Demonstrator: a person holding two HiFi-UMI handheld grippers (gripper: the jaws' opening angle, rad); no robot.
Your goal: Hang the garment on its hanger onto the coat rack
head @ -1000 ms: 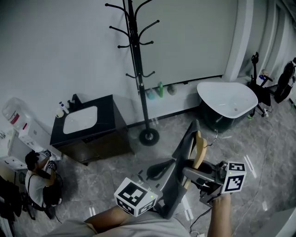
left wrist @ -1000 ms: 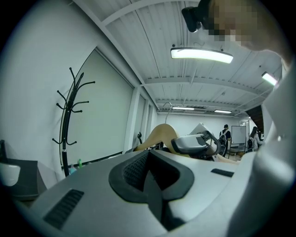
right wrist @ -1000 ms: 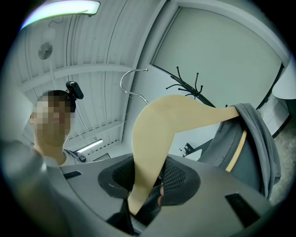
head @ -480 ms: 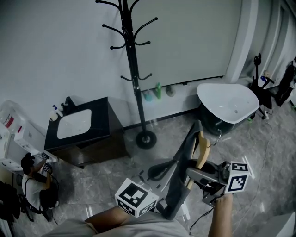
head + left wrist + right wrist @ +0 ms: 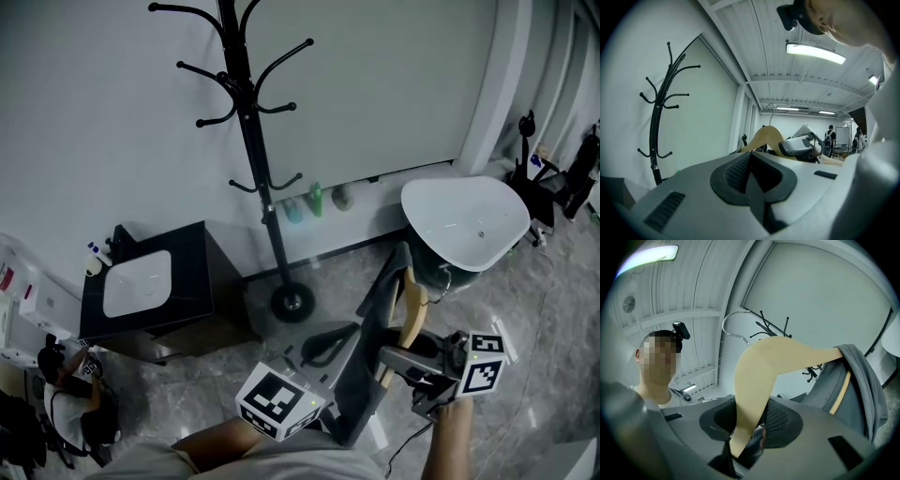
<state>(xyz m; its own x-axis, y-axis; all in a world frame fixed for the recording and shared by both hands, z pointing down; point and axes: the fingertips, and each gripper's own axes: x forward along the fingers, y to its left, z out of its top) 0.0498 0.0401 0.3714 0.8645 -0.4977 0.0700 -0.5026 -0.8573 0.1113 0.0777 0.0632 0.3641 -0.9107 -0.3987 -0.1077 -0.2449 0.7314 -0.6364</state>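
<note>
Transport step: right gripper (image 5: 745,442) pinches wooden hanger (image 5: 769,357), grey garment (image 5: 863,385) draped on it. Left gripper (image 5: 752,182) pressed together, empty. Coat rack (image 5: 254,155) well apart; next move likely needs approach and lift.

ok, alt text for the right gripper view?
The right claw is shut on one arm of a pale wooden hanger, whose far arm carries a grey garment at right. Beyond its metal hook the black coat rack shows against a pale wall; the person looks down from the left.
</note>
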